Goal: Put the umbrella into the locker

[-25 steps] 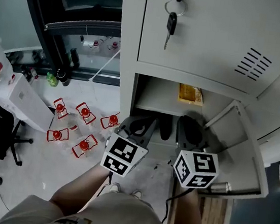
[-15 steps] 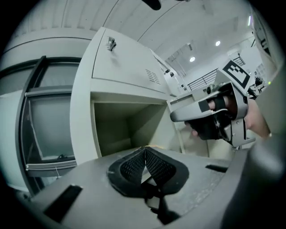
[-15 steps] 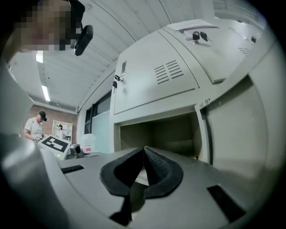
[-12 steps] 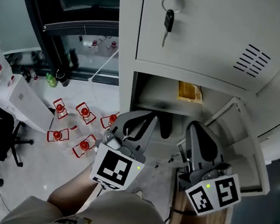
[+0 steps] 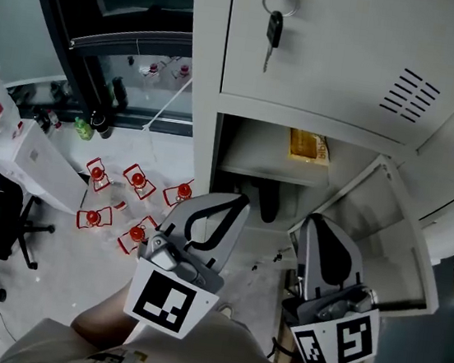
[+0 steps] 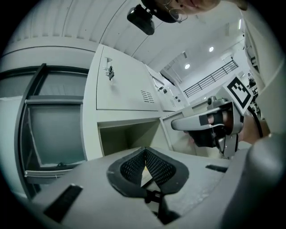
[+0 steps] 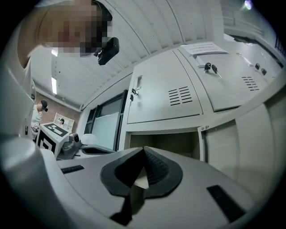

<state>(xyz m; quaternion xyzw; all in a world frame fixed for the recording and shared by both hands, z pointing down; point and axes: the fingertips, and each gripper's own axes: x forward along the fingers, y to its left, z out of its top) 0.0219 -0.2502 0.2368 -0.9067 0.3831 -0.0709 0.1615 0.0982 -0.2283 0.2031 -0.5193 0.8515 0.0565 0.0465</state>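
Head view is showing you holding both claws in front of the open locker [image 5: 203, 144]. Your left claw [image 5: 239, 203] is sitting fully closed, and the left gripper view is showing its pads [image 6: 154, 166] meeting at the tips with nothing between them. Your right claw [image 5: 318, 223] is likewise sitting pinched shut and empty. The umbrella [image 5: 268, 200] is standing dark inside the lower compartment, ahead of the claws and between them, touching neither. The door [image 5: 389, 239] is hanging open just right of your right claw. A yellow packet [image 5: 308, 148] is lying on the shelf [image 5: 255, 154] beyond the umbrella.
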